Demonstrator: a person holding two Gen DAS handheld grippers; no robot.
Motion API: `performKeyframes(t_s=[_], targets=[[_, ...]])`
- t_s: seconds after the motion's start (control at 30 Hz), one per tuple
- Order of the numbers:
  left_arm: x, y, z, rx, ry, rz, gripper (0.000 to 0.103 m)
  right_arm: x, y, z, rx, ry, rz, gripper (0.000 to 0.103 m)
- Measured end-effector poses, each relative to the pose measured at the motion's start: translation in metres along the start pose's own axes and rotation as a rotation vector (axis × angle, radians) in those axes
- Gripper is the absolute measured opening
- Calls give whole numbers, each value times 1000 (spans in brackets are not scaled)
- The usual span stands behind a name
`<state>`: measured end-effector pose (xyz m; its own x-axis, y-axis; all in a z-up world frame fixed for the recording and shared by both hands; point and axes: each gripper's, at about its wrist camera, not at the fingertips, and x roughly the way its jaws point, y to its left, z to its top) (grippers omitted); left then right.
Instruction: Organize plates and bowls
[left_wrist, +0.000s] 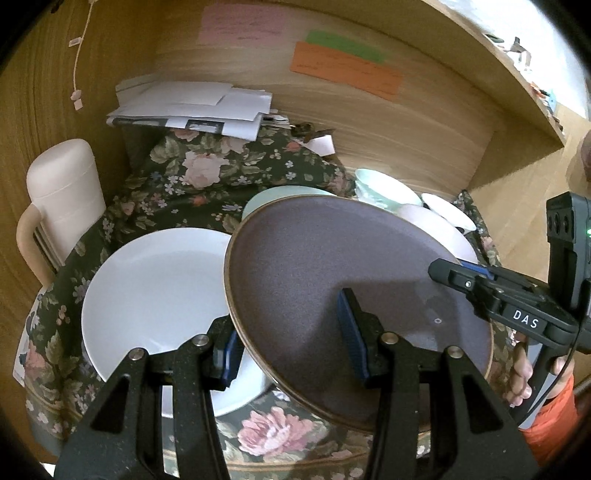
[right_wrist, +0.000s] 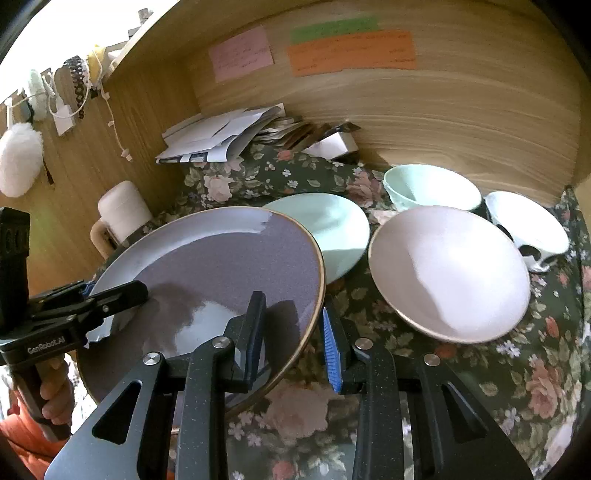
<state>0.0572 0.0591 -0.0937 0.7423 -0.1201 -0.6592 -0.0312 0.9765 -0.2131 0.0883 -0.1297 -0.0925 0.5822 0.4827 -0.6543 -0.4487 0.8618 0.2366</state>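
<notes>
A purple plate with a brown rim (left_wrist: 332, 280) is held tilted above the floral cloth by both grippers. My left gripper (left_wrist: 291, 350) is shut on its left rim; it also shows in the right wrist view (right_wrist: 110, 295). My right gripper (right_wrist: 295, 339) is shut on its right rim (right_wrist: 221, 266); it also shows in the left wrist view (left_wrist: 458, 273). A white plate (left_wrist: 155, 295) lies left, partly under the purple one. A mint plate (right_wrist: 332, 229), a pink bowl (right_wrist: 450, 273), a mint bowl (right_wrist: 432, 188) and a white cow-print bowl (right_wrist: 528, 229) sit to the right.
A cream lidded jug (left_wrist: 62, 199) stands at the far left. A stack of papers (left_wrist: 192, 107) lies at the back against the wooden wall (left_wrist: 406, 122), which carries coloured notes. The floral cloth (right_wrist: 480, 387) covers the table.
</notes>
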Motion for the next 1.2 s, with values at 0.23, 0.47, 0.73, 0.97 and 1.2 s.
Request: performKeyframes(t_s=[0.23, 0.47, 0.73, 0.97, 1.2], targets=[[-8, -15, -8, 17, -4, -16, 48, -19, -4, -13, 15, -18, -13, 26], [-12, -30, -16, 36, -5, -34, 48, -34, -9, -27, 34, -33, -29, 26], [-8, -42, -26, 50, 12, -55, 48, -45, -20, -42, 61, -33, -48, 26], [0, -51, -33, 63, 29, -62, 48, -45, -30, -53, 88, -24, -53, 26], [13, -57, -38, 58, 54, -65, 48, -42, -39, -63, 106, -8, -55, 26]])
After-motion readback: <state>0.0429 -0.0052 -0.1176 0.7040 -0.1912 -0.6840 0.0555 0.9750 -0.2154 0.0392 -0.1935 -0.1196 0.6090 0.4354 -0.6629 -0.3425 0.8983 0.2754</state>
